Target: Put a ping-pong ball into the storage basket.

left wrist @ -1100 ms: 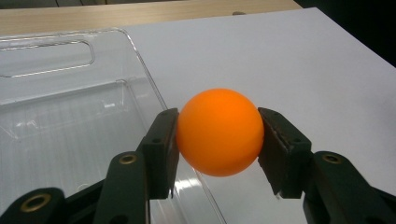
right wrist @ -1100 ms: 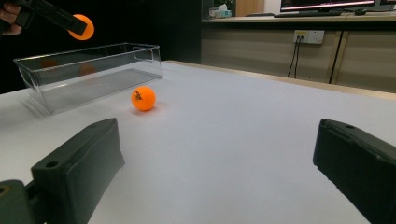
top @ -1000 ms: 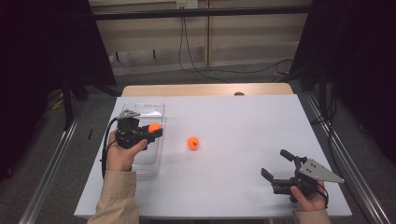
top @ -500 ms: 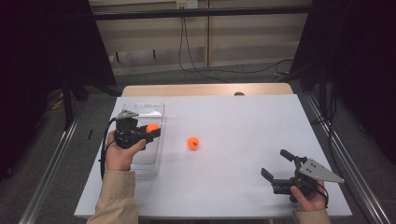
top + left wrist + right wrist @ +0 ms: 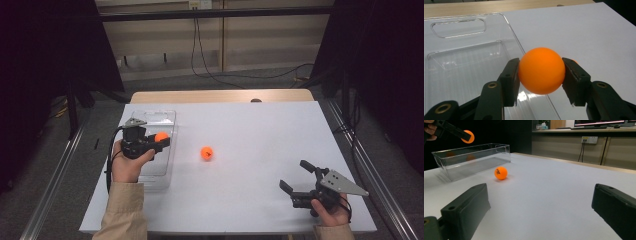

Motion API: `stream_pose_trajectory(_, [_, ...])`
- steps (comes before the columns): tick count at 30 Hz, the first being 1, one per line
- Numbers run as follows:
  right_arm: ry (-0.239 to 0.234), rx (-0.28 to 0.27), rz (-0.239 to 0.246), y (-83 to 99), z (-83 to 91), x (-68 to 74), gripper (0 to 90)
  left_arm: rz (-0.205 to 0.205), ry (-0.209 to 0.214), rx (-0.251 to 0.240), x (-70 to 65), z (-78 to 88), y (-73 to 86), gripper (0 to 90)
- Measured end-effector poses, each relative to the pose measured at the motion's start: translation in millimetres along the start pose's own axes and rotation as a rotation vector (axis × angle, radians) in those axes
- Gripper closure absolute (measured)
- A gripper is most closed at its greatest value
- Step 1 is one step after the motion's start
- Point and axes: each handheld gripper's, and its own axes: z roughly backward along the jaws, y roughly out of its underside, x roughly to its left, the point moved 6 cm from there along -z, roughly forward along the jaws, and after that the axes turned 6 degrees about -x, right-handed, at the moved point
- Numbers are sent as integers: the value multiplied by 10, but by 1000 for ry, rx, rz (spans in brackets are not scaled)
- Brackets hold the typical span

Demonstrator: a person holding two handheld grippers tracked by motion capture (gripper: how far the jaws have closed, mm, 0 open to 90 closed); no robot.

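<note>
We are working at the white counter [image 5: 260, 150], where the clear bin [image 5: 150, 172] is lying lengthwise along our left side. Our left tool [image 5: 161, 141] is hovering over the bin's right wall, its jaws clamping an orange ball [image 5: 541, 70] from both sides. In the left gripper view that ball is hanging right above the wall's edge, with the bin's open floor lying to its left, so we judge the drop is needing a small shift inward. Our right tool [image 5: 296, 176] is resting near the counter's front right corner, jaws standing wide and gripping nothing. The loose ball [image 5: 206, 152] is sitting between the tools, nearer the left one.
</note>
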Motion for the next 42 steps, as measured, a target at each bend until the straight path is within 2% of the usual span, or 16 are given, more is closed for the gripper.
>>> stream_pose_trajectory(28, [-3,-2,1,-4,1,3,7,9,-33,-1,103,32,16,508])
stream_pose_trajectory(42, [-1,-1,1,-3,-1,3,7,25,-58,8,209,33,53,508])
